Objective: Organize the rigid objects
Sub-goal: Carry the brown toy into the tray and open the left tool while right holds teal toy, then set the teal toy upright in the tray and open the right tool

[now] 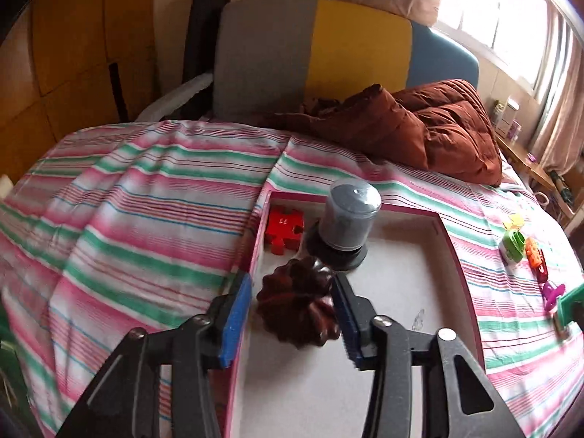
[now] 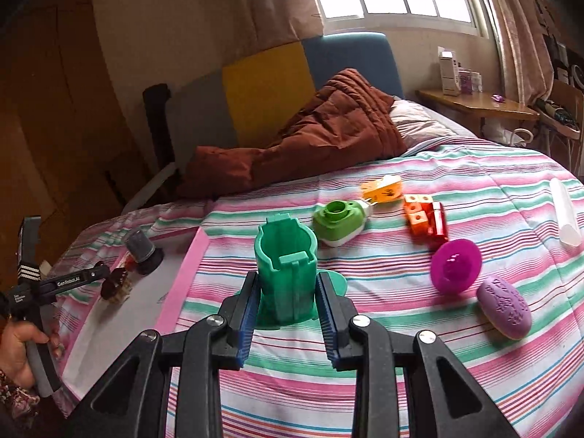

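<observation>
A pink-rimmed white tray [image 1: 463, 252] lies on the striped bed. In it are a red puzzle piece [image 1: 284, 231], a grey disc spindle case [image 1: 346, 219] and a dark fluted mould [image 1: 297, 308]. My left gripper [image 1: 294, 294] stands around the mould with a gap at the left pad, so it looks open. In the right wrist view my right gripper [image 2: 286, 284] is shut on a teal castle-shaped holder [image 2: 286, 266] standing on the bed. The left gripper [image 2: 109, 277] shows there over the tray [image 2: 182, 277].
Loose toys lie on the bed right of the tray: a green-white cup [image 2: 339, 222], a yellow piece [image 2: 383, 188], an orange block [image 2: 425, 221], a magenta disc [image 2: 456, 266], a purple oval [image 2: 503, 306], a white tube [image 2: 565, 211]. A brown quilt [image 2: 310, 142] is behind.
</observation>
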`<state>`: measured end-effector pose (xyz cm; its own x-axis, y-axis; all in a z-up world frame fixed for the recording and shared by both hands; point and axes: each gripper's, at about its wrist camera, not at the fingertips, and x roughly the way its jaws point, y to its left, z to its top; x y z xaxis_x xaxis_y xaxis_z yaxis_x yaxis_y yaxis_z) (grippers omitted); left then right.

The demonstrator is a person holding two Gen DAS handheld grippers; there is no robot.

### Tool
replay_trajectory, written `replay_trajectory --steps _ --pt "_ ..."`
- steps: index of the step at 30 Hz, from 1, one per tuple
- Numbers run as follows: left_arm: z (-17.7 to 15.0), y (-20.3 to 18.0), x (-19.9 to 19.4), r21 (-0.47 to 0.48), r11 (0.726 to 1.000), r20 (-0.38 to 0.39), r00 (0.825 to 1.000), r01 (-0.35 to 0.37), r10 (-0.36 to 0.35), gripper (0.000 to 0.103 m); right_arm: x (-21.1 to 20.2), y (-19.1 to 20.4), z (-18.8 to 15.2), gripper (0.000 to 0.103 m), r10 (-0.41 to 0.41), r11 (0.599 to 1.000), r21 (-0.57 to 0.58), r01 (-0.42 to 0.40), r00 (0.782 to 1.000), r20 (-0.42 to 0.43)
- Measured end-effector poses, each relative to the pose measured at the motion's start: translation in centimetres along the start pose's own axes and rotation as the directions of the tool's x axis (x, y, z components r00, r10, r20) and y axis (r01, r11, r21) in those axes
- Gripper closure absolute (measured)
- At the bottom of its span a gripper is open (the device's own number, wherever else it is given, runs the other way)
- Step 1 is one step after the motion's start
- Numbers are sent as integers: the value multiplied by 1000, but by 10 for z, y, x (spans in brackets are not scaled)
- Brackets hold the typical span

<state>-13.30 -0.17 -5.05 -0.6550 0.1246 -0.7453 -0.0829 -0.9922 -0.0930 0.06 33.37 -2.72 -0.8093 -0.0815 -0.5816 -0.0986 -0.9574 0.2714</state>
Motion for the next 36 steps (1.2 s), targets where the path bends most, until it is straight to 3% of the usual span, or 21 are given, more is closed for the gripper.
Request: replay_trajectory --steps 5,10,14,23,30,32,34,36 --pt "-11 11 -20 -93 994 34 998 61 -58 32 14 49 8 73 112 990 -84 -114 993 -30" --pt "-32 11 -33 -121 986 3 994 113 -114 29 39 95 18 73 224 961 -147 -236 970 -94" --pt "-51 10 -42 -144 979 -11 989 145 -148 22 71 126 24 73 254 940 -193 -282 954 -160" --pt "-74 20 -57 -201 967 -29 986 155 -164 13 131 173 23 73 203 880 -374 -294 943 -264" --pt "-75 28 -67 -231 960 -11 986 161 -168 9 163 194 21 73 133 804 -520 -289 939 -317" --pt "-75 28 -66 -229 960 -16 985 163 -171 9 171 196 19 72 64 784 -574 -237 950 -305" --pt "-76 28 -66 -231 960 -19 985 161 -170 9 176 194 19 70 23 783 -586 -207 952 -305" --pt "-77 27 -65 -229 960 -22 985 163 -173 9 172 187 24 69 32 810 -555 -191 959 -283"
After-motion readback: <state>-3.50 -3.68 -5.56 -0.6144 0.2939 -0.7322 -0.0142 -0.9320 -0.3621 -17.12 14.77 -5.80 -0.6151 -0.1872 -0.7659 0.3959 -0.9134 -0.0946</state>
